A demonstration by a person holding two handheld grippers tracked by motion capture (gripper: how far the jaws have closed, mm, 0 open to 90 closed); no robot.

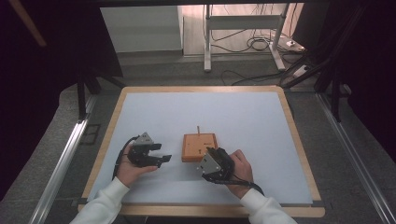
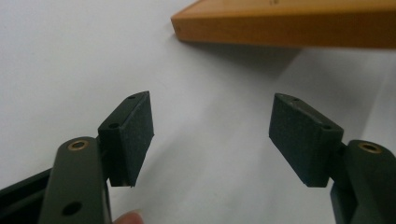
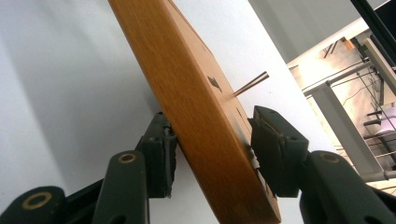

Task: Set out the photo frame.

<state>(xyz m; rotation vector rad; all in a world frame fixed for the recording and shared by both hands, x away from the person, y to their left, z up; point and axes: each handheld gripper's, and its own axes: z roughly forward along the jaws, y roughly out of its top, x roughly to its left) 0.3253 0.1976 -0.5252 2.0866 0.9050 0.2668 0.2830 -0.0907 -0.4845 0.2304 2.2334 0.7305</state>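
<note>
Board: square orange wooden board lies near the middle of the pale table, toward the person's side; a thin stick stands up from it near its far edge; small dark marks on its top face
Right gripper: right gripper sits at the board's near right corner; in the right gripper view its jaws straddle the board's edge, one pad under the slab and one above it; the pads look pressed against the wood, so I judge it clamped on the board, though a sliver of gap at the upper pad cannot be ruled out
Left gripper: left gripper rests just left of the board, apart from it; its jaws stand wide apart with nothing between them, and the board's edge lies ahead of them
Risk, slip: the grip is on one corner alone; if lifted, the board's weight could swing it down and twist it out of the pads
Risk, stick: a tilt or knock could bend the thin stick or shake it loose; whether it is fixed in a hole cannot be told
Risk, left side: pushing the open claw forward could shove the board sideways against the other hold
Hidden: the board's near right corner is covered by the gripper in the high view; the marks are too small to read; the board's underside and the lower pad's contact are hard to make out; a fingertip is cut off at the bottom edge
</note>
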